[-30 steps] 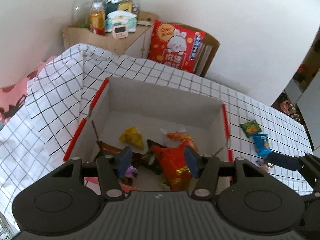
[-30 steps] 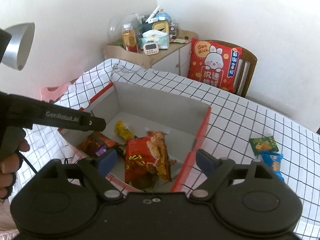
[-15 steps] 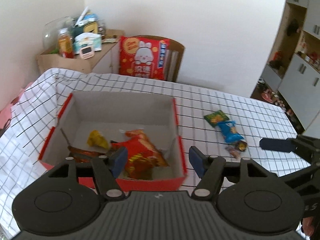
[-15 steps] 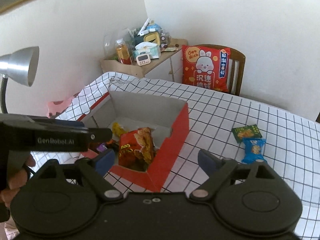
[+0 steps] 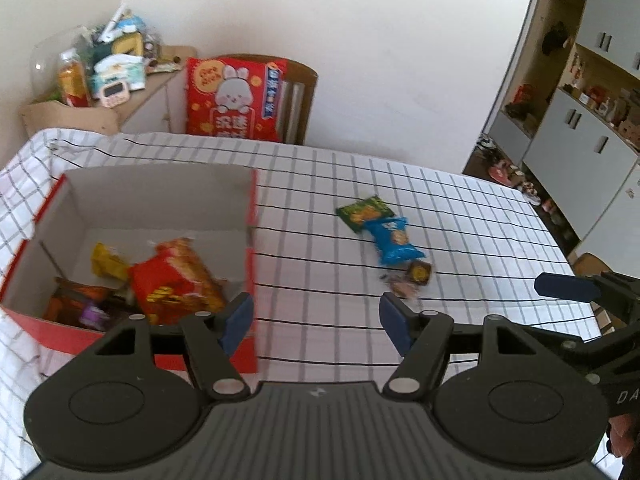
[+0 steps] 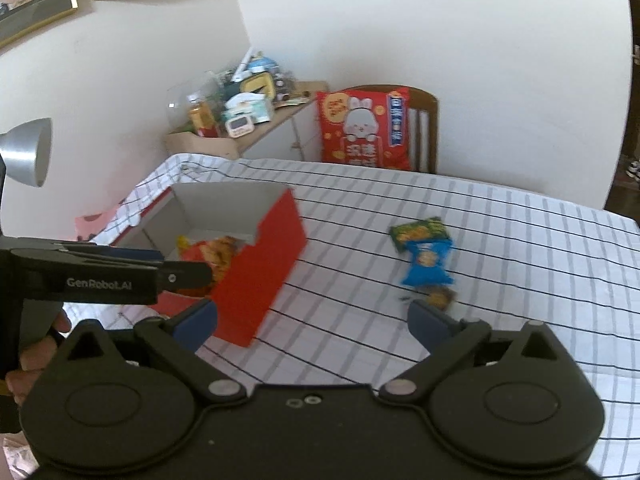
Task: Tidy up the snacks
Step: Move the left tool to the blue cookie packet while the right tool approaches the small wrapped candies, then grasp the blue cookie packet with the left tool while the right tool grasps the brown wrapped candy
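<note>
Left wrist view, checked tablecloth (image 5: 460,208), cupboards (image 5: 580,128), perhaps shelves

left gripper (image 6: 188,276) side is showing "GenRobot.AI" in pale letters | red cushion (image 6: 366,132) on the chair is displaying large Chinese characters under a rabbit, too blurred to read | snack packets' print is staying illegible in both views
</note>
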Demonstrator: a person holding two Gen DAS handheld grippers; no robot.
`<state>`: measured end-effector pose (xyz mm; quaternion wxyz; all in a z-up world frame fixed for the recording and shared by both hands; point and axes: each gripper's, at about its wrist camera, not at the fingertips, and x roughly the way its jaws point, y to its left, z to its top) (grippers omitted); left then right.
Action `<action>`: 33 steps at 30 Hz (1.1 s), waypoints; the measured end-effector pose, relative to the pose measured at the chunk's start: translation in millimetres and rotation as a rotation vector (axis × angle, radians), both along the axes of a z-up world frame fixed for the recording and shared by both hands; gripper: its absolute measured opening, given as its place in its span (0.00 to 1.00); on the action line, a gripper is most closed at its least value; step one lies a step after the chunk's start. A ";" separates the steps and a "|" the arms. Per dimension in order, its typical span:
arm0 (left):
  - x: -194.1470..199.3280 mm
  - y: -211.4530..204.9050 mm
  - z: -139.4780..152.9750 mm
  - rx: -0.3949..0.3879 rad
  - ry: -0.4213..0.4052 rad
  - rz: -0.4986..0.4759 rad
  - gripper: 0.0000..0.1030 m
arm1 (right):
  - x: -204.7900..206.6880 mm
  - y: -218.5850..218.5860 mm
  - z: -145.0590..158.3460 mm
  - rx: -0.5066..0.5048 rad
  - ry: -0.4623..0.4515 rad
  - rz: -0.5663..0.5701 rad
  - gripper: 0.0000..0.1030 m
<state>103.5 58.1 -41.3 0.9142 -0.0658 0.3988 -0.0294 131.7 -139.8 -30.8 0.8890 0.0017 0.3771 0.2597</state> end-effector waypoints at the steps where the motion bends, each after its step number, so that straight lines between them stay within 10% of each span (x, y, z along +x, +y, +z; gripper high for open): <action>1: 3.8 -5.0 -1.9 -0.006 0.008 -0.003 0.67 | 2.6 -7.1 -1.7 -0.006 0.000 -0.009 0.99; 33: 197.3 -102.9 -88.0 -0.025 0.342 0.056 0.67 | 120.8 -60.9 -77.1 -0.070 0.149 -0.106 0.91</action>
